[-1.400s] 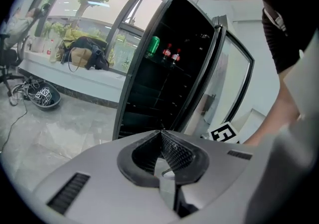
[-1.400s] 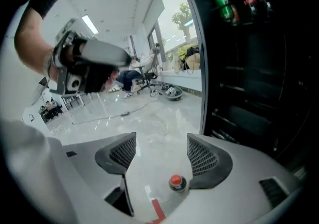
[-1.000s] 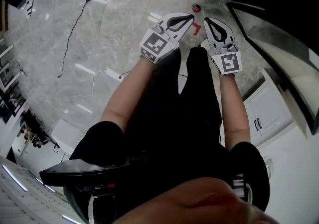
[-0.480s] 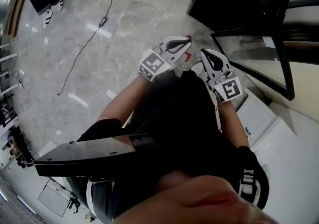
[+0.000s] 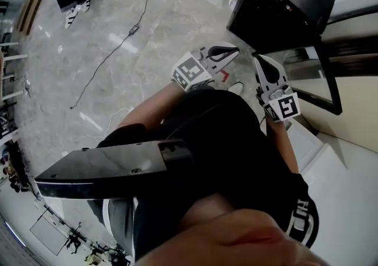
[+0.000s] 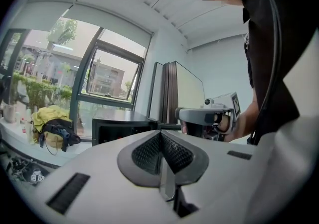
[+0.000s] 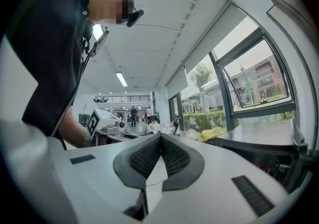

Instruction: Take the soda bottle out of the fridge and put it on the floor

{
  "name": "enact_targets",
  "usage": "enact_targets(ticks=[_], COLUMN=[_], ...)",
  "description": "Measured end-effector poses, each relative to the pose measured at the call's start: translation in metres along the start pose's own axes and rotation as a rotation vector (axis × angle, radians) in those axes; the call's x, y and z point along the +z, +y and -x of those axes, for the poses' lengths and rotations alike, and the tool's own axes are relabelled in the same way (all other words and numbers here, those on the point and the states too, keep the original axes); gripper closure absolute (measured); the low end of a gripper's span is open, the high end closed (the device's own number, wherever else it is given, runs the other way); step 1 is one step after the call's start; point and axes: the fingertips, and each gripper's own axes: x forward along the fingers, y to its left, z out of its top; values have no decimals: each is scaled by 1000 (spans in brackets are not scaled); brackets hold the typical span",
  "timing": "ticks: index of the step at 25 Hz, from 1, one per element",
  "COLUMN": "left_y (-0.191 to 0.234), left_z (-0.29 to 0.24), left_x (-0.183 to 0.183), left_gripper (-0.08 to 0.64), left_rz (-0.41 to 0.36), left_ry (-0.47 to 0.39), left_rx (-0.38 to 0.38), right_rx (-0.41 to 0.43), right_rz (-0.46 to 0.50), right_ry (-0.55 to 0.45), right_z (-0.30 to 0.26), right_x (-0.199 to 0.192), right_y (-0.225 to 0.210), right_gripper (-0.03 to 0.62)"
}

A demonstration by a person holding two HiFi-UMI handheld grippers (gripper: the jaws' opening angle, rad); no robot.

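Note:
Seen from the head, both grippers hang in front of the person's dark clothes, above the grey marble floor. My left gripper is shut and holds nothing. My right gripper is shut and empty too, about a hand's width to its right. The black fridge stands beyond them, its glass door swung open. A small red patch shows on the floor just below the left gripper; I cannot tell whether it is the soda bottle. Each gripper view shows meshed pads pressed together.
A black cable runs across the floor at left. White cabinets stand at the right. A black device juts from the person's chest. Through the left gripper view, a yellow cloth lies on the window sill.
The head view has swung up and the fridge has come into sight. Both grippers have risen from the floor. The bottle's red cap, plain a second ago, no longer shows.

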Motion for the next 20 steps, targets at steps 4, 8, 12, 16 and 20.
enact_targets(ticks=[4,8,12,16,20], left_y=[2,2,3,-2,-4], left_z=[4,6,2,1,1], left_x=[21,35,46,51,53], left_gripper=[555,555,555,555,555], left_rz=[-22,-41,-46,-59,-59], left_ry=[-28,-51,-71,-74,-78], left_rx=[1,8,4,-11,-10], right_rx=[3,9,10,9,15], right_rz=[35,56,59,57,45], right_ry=[-33,-21,-26,-23,-30], right_z=[-7,-11,-16,-18,-18], right_x=[22,21,24,25,26], right_y=[0,3,2,3,3], right_gripper=[580,580,580,580,580])
